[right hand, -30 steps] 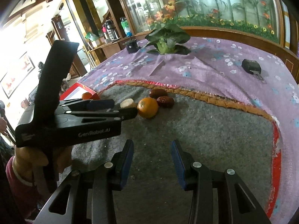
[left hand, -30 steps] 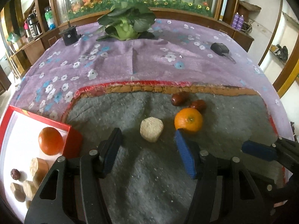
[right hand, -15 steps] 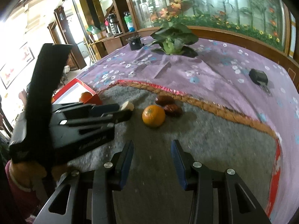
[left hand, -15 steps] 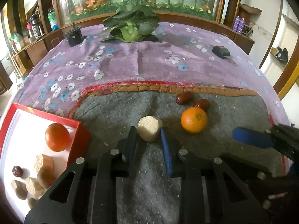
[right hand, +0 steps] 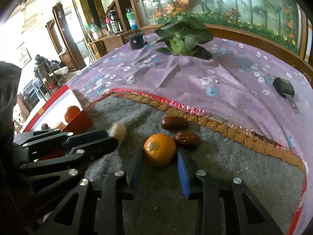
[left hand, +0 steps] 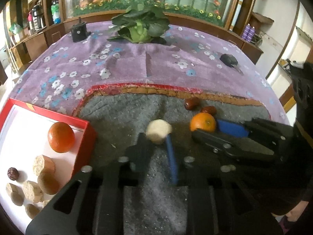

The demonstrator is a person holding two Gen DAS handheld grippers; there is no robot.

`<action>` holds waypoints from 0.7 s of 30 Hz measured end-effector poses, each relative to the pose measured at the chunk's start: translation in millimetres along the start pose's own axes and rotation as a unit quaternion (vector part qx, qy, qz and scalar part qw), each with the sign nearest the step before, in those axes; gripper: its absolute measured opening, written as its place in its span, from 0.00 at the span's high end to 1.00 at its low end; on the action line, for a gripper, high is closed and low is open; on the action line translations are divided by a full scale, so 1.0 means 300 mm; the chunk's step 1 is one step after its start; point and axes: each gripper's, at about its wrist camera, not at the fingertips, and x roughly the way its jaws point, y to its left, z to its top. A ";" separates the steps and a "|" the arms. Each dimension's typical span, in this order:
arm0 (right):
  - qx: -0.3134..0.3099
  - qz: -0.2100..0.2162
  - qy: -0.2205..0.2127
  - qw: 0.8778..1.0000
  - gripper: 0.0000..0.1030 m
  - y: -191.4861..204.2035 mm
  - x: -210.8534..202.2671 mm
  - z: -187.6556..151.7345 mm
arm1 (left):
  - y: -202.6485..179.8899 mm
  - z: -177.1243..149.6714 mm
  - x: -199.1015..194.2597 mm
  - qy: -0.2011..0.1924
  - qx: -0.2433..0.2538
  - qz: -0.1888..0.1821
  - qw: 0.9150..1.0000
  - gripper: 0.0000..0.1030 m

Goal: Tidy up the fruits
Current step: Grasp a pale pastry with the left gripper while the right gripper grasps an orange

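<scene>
**Two Grippers Closing on Separate Items**

Left wrist view: taking the orange on the mat (left hand: 203,121) as landmark and reading left to right, the red box (left hand: 84,135) is sitting far left of it, already holding a second orange (left hand: 61,137), pale chunks and a date, which marks it as the likely collection point. Nearer the landmark's left, the left gripper (left hand: 157,139) is pinching the pale chunk (left hand: 158,130); its jaws have just been opening slightly, yet the chunk remains between them, apparently gripped for transfer to the box. Around the landmark itself, the right gripper (right hand: 159,160) is bracketing the fruit, its jaws having just been closing; whether the pads are pressing it cannot be told. Just behind the landmark, two dates (right hand: 186,139) are waiting.
</scene>
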 end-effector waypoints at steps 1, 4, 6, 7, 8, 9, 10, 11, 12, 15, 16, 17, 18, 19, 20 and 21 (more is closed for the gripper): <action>0.001 0.002 -0.003 1.000 0.69 -0.007 -0.010 -0.004 | -0.001 0.002 -0.004 -0.003 0.001 0.002 1.000 0.64; 0.010 0.003 -0.008 1.000 0.69 -0.032 -0.046 -0.016 | -0.020 0.004 -0.011 -0.009 0.013 -0.003 1.000 0.53; 0.010 0.001 -0.012 1.000 0.69 -0.043 -0.071 -0.026 | -0.050 0.005 -0.006 -0.008 0.034 -0.003 0.999 0.53; 0.014 0.001 -0.014 1.000 0.69 -0.053 -0.085 -0.034 | -0.062 0.005 -0.003 -0.006 0.041 -0.002 0.999 0.53; 0.015 0.000 -0.013 1.000 0.69 -0.060 -0.091 -0.040 | -0.076 0.007 0.005 -0.003 0.049 -0.001 0.999 0.53; 0.017 -0.002 -0.013 1.000 0.69 -0.068 -0.097 -0.049 | -0.086 0.009 0.013 0.001 0.054 -0.001 0.999 0.53; 0.019 -0.004 -0.013 1.000 0.69 -0.077 -0.102 -0.056 | -0.091 0.011 0.021 0.004 0.056 -0.001 0.998 0.53; 0.022 -0.003 -0.013 1.000 0.69 -0.085 -0.105 -0.062 | -0.099 0.013 0.032 0.004 0.061 0.002 0.998 0.53; 0.026 0.001 -0.012 1.000 0.69 -0.096 -0.107 -0.068 | -0.103 0.014 0.040 0.004 0.065 0.010 0.998 0.53; 0.033 0.004 -0.012 0.999 0.69 -0.117 -0.112 -0.078 | -0.079 0.023 0.077 0.012 0.054 0.026 0.998 0.53; 0.034 0.007 -0.011 0.999 0.69 -0.123 -0.111 -0.079 | -0.062 0.026 0.089 0.016 0.046 0.018 0.999 0.53; 0.035 0.008 -0.010 0.999 0.69 -0.123 -0.110 -0.079 | -0.057 0.025 0.088 0.015 0.046 0.014 0.999 0.53; 0.035 0.010 -0.009 0.999 0.69 -0.123 -0.108 -0.079 | -0.062 0.025 0.088 0.016 0.053 0.016 0.998 0.53; 0.033 0.010 -0.008 0.999 0.69 -0.120 -0.107 -0.079 | -0.072 0.022 0.088 0.015 0.063 0.023 0.998 0.53; 0.032 0.011 -0.008 0.999 0.69 -0.117 -0.107 -0.078 | -0.081 0.019 0.088 0.012 0.070 0.029 0.997 0.53; 0.030 0.013 -0.007 0.999 0.69 -0.112 -0.107 -0.079 | -0.079 0.020 0.088 0.013 0.066 0.030 0.997 0.51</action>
